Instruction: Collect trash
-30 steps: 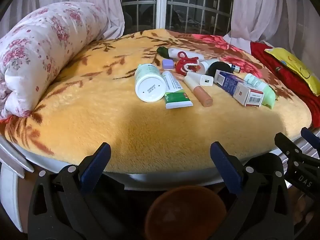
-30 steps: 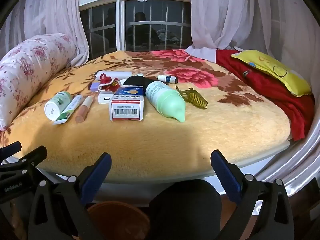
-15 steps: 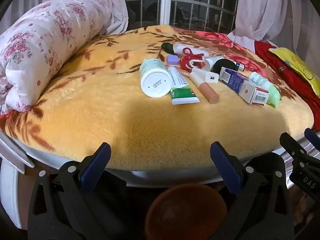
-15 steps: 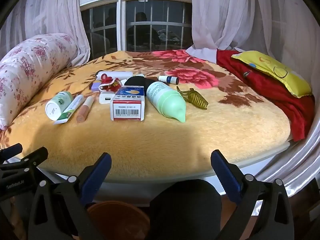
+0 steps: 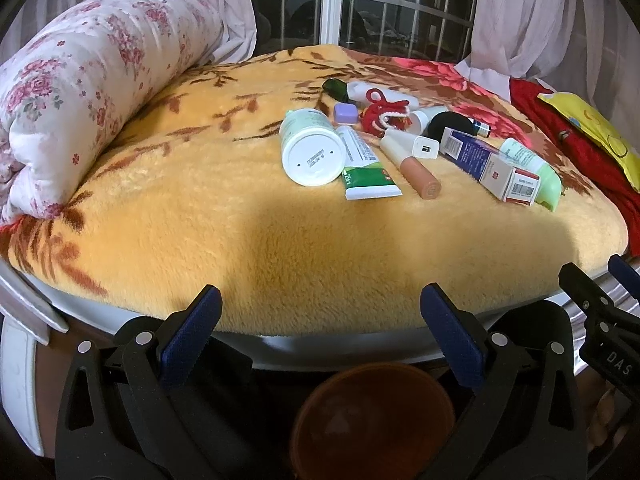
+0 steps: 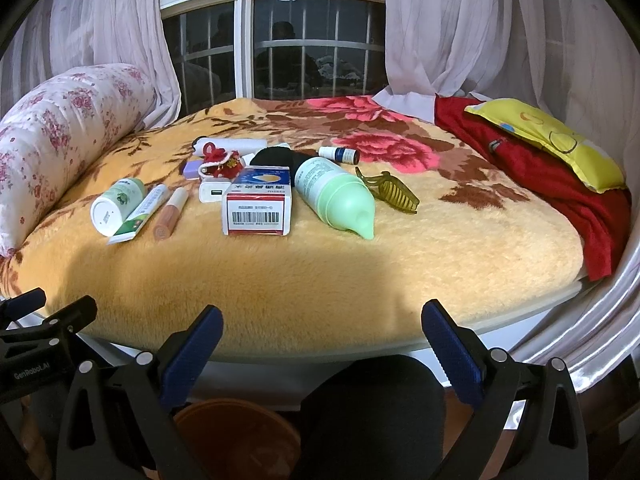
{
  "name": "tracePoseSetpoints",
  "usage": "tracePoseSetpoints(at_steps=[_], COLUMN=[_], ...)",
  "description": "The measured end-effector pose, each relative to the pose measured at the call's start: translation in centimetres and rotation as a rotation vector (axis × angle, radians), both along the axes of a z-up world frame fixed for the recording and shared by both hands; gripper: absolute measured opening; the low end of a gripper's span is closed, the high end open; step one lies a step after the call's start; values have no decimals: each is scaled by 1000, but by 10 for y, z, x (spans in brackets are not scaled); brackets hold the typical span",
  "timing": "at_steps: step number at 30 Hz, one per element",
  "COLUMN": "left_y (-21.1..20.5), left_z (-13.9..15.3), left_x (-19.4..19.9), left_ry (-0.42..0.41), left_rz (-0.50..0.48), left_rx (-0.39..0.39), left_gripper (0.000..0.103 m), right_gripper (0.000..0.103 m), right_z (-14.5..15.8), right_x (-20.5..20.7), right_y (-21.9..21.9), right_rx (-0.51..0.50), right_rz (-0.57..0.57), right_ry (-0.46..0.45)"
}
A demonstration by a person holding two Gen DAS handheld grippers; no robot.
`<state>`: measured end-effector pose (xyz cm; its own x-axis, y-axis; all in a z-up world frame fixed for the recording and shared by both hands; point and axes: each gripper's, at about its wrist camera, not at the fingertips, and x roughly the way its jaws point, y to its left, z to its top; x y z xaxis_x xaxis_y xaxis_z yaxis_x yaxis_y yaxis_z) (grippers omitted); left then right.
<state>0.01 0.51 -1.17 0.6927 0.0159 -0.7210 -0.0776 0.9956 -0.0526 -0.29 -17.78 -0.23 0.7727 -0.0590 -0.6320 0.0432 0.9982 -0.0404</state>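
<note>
Several small items lie on an orange floral blanket (image 5: pixel 200 208): a white bottle (image 5: pixel 310 148), a green and white tube (image 5: pixel 362 164), a peach tube (image 5: pixel 416 168), a blue, white and red box (image 6: pixel 258 204), a mint green bottle (image 6: pixel 336 196), a red knitted toy (image 5: pixel 384 116) and an olive hair clip (image 6: pixel 390 192). My left gripper (image 5: pixel 320 320) stands open at the bed's near edge, holding nothing. My right gripper (image 6: pixel 320 334) is open too, in front of the box. An orange-brown bin (image 5: pixel 372 420) sits on the floor below the left gripper.
A rolled floral quilt (image 5: pixel 80 92) lies along the bed's left side. A red cloth (image 6: pixel 540 184) and a yellow pillow (image 6: pixel 556 140) lie at the right. Behind the bed are a barred window (image 6: pixel 280 48) and pale curtains (image 6: pixel 480 28). A dark rounded object (image 6: pixel 372 412) sits below the right gripper.
The left gripper has moved forward toward the bed, so the items look larger and nearer. The right gripper has edged slightly closer. Both stay open.
</note>
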Motion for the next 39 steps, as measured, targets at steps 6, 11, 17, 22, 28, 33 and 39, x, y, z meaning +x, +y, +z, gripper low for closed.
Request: tracePoseSetpoints(at_steps=[6, 11, 17, 22, 28, 33, 39], left_y=[1, 3, 3, 3, 3, 3, 3], left_z=[-1, -1, -1, -1, -1, -1, -1], left_x=[0, 0, 0, 0, 0, 0, 0], left_ry=[-3, -2, -4, -1, -3, -2, -2], left_rz=[0, 0, -1, 0, 0, -1, -2], left_rx=[0, 0, 1, -1, -2, -3, -2], left_gripper=[97, 97, 97, 97, 97, 97, 97], right_gripper=[98, 98, 98, 98, 98, 98, 98], right_z=[-2, -3, -2, -4, -7, -7, -10], right_x=[0, 0, 0, 0, -1, 0, -1], right_y=[-2, -2, -2, -3, -3, -4, -4], right_rx=[4, 1, 3, 3, 3, 4, 4], right_rz=[2, 2, 0, 0, 0, -1, -3], right_ry=[0, 2, 0, 3, 6, 5, 9])
